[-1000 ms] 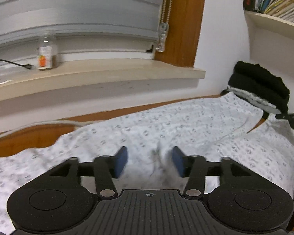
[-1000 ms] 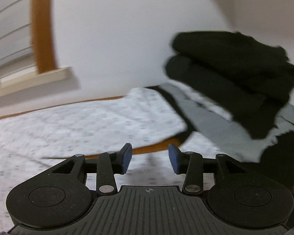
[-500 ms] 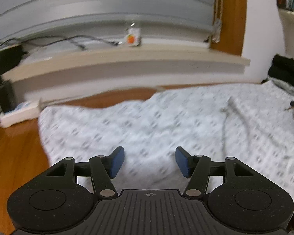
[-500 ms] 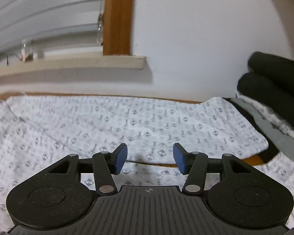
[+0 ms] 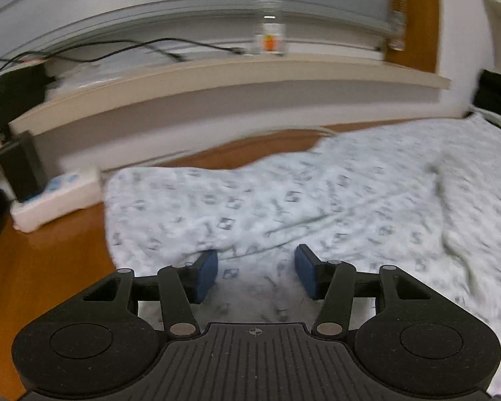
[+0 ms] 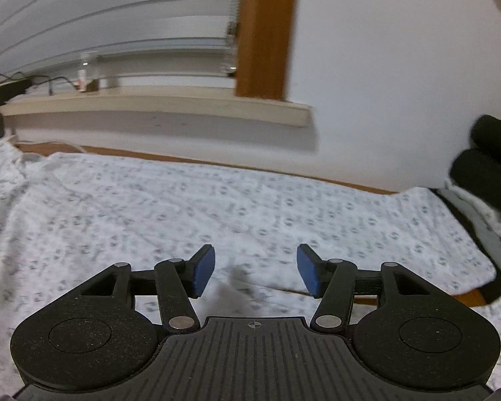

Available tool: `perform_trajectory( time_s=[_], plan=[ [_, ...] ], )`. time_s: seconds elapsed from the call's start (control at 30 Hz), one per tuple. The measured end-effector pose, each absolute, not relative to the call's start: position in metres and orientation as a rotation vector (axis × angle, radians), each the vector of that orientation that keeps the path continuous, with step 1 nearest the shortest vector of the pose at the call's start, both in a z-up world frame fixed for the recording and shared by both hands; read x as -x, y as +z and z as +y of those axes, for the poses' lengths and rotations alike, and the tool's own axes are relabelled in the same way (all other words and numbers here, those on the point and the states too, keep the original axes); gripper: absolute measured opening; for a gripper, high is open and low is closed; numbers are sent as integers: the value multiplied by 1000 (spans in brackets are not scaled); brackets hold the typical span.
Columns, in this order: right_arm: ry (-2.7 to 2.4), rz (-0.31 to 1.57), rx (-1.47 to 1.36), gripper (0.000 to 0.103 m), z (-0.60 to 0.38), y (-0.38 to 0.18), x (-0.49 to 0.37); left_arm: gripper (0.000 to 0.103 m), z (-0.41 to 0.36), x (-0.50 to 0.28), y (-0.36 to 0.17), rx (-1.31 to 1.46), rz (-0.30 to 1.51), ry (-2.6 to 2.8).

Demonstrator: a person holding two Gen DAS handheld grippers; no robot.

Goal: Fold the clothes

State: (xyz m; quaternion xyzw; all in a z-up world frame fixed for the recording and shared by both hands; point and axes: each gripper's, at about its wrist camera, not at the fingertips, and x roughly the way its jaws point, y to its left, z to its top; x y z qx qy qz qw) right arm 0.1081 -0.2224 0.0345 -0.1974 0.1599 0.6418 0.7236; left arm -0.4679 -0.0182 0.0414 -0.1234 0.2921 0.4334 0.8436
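A white garment with a small grey print (image 5: 317, 200) lies spread and wrinkled on the wooden table (image 5: 33, 284). My left gripper (image 5: 255, 274) hovers low over the garment's left part, near its left edge. Its jaws are closing a little, with only flat cloth beneath them and nothing between the blue pads. The right wrist view shows the same garment (image 6: 217, 207) reaching to the far table edge. My right gripper (image 6: 255, 272) hangs over it near a folded edge, jaws opening and holding nothing.
A stack of folded black clothes (image 6: 484, 173) sits at the right on grey cloth. A white power strip (image 5: 56, 197) lies at the table's left by a dark block. The window sill (image 5: 250, 70) behind carries a small bottle (image 5: 270, 38) and cables.
Both grippers have swung to the left over the garment. The left one now faces the garment's left edge and the power strip. The right gripper's jaws stand wider and the black stack has slid to the right.
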Motion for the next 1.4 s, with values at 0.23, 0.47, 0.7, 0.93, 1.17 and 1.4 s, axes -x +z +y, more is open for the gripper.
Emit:
perform_trajectory(
  time_s=[0.23,0.47,0.7,0.93,1.17,1.4],
  plan=[
    [1474,363,447,58,-219,31,-90,58,-43,460,52,277,613,1020],
    [1646,378,498,58,-226,34,-31,65,-92,410,58,259,521,896],
    [1867,362,608,48,-237,43,50,70,-93,371,40,250,578,837],
    [2012,351,740,47,-249,47,99,69,-80,382,26,280,597,798],
    [2049,391,835,5,-250,37,110,66,-67,401,29,242,622,688],
    [2236,499,830,4,-273,43,128,59,-51,436,30,270,598,667]
  ],
)
